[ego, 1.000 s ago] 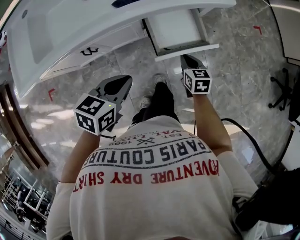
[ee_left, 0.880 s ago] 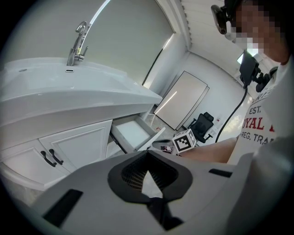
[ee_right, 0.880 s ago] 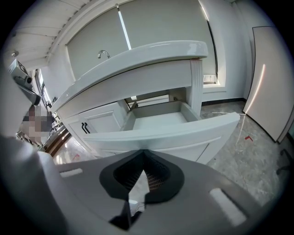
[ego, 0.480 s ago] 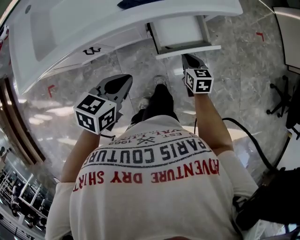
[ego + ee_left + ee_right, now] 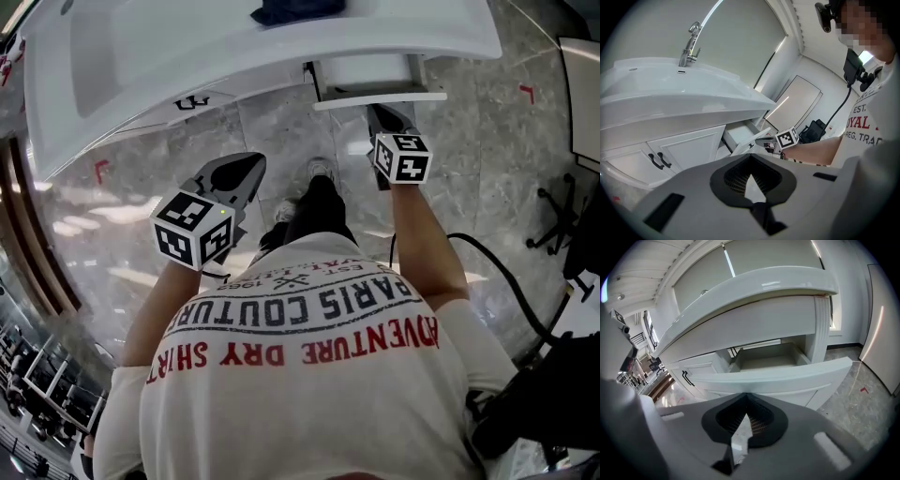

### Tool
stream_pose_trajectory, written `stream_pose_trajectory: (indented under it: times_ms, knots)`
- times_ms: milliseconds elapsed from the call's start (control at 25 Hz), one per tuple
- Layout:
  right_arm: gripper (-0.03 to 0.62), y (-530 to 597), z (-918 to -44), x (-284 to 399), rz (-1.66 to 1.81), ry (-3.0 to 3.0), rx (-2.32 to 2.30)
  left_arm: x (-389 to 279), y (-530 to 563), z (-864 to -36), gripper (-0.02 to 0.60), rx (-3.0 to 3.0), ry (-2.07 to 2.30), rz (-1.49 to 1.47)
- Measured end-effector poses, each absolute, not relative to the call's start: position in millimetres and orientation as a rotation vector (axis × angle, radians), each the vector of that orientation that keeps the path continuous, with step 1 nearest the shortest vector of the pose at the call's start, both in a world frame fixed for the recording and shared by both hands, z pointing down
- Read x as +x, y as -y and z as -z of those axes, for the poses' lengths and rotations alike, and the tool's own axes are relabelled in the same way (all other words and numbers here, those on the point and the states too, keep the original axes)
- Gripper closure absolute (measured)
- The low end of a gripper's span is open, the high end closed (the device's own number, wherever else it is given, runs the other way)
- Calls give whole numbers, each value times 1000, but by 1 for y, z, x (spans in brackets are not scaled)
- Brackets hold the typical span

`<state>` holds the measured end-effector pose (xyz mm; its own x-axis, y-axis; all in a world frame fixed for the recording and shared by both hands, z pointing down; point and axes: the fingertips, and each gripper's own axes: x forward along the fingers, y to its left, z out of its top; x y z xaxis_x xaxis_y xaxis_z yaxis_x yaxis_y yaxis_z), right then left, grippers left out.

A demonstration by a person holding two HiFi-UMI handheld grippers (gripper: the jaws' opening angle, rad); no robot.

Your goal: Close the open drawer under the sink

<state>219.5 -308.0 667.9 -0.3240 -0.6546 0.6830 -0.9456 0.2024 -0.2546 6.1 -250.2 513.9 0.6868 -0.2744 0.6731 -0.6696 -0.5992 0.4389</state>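
Right gripper (image 5: 382, 114), jaws together and empty, points its tip at the front of the drawer (image 5: 367, 71), which is partly open under the sink (image 5: 187, 56). Left gripper (image 5: 242, 171), jaws likewise together and empty, is held well apart from it.

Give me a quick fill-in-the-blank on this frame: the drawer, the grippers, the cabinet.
The drawer under the sink is ___.
The hand-held gripper nearest the drawer is the ___ one.
The handles on the cabinet doors are ___ in colour.
Missing words: open; right; black.
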Motion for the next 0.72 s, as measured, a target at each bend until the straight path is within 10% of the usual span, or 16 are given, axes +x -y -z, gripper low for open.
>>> stream_pose_trajectory:
  times_ms: [720]
  knots:
    - [592, 384, -666, 214, -895, 2108, 1480, -13, 268, -525, 581, 2125, 816, -711]
